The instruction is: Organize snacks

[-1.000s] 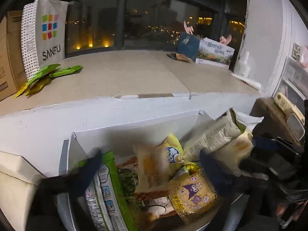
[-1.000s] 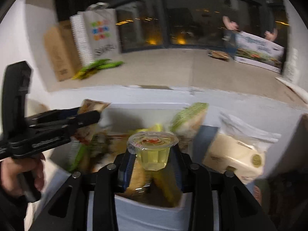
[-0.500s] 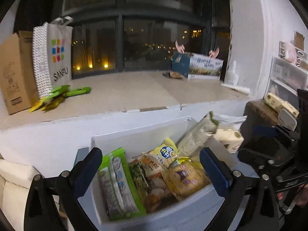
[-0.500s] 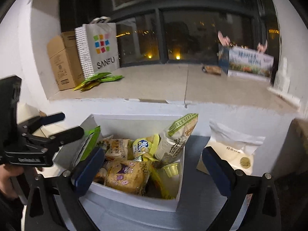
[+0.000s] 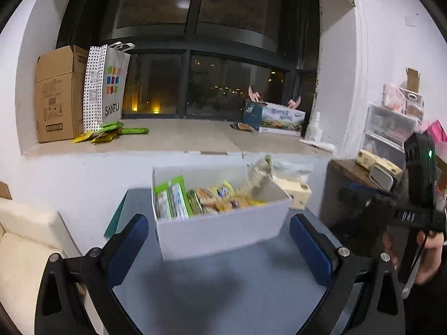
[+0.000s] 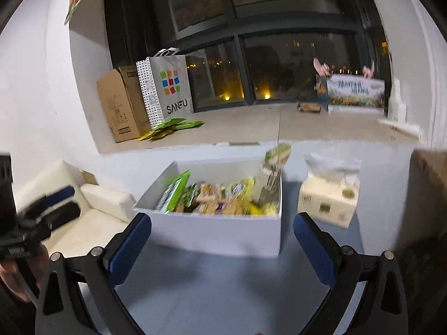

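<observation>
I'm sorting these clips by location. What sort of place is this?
Probably a home room by a window at night: a deep window ledge holding a shopping bag, a cream cushioned seat, and a white box of snacks on the floor.

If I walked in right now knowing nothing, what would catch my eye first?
Probably the white box on the grey table, crammed with colourful snack packets. Framing it in the foreground are the wide-open, empty blue-padded left gripper and right gripper. Behind, on the window ledge, a SANFU bag stands against the dark window.
</observation>
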The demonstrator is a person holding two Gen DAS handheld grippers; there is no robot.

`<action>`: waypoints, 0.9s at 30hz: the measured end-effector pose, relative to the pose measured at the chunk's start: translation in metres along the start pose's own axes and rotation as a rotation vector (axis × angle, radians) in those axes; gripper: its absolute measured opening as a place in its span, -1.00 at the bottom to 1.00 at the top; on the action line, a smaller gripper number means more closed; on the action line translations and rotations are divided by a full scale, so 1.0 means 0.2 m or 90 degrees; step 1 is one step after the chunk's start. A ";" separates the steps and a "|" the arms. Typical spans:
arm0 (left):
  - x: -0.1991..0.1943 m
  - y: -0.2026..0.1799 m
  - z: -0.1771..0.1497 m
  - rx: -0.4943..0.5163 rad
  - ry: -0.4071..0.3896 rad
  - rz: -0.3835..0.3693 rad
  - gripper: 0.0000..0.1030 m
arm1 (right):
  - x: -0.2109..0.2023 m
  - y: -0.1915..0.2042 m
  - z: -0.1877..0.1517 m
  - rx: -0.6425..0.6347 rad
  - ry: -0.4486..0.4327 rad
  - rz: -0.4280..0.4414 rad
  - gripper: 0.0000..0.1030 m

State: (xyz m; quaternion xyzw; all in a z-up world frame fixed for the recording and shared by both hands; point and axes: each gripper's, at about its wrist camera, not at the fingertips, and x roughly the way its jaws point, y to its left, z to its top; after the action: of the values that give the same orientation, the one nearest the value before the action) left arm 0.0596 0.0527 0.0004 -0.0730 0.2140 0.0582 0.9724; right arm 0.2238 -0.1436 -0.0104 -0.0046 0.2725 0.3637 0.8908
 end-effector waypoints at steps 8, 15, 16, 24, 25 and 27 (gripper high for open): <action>-0.24 -0.13 -0.14 0.015 0.035 0.000 1.00 | -0.33 0.14 -0.15 -0.054 -0.020 -0.041 1.00; -0.32 -0.21 -0.19 0.023 0.047 -0.018 1.00 | -0.53 0.29 -0.33 -0.085 -0.026 -0.041 1.00; -0.32 -0.22 -0.18 0.026 0.047 -0.012 1.00 | -0.54 0.31 -0.34 -0.088 -0.024 -0.045 1.00; -0.30 -0.22 -0.18 0.023 0.055 -0.025 1.00 | -0.55 0.31 -0.34 -0.088 -0.022 -0.046 1.00; -0.30 -0.22 -0.18 0.023 0.054 -0.026 1.00 | -0.55 0.31 -0.34 -0.088 -0.022 -0.049 1.00; -0.30 -0.22 -0.18 0.027 0.053 -0.023 1.00 | -0.55 0.30 -0.34 -0.089 -0.021 -0.046 1.00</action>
State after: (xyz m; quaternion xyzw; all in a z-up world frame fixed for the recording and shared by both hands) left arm -0.0030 -0.0021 -0.0020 -0.0585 0.2545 0.0328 0.9648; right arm 0.0868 -0.1837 -0.0036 -0.0702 0.2316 0.3496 0.9051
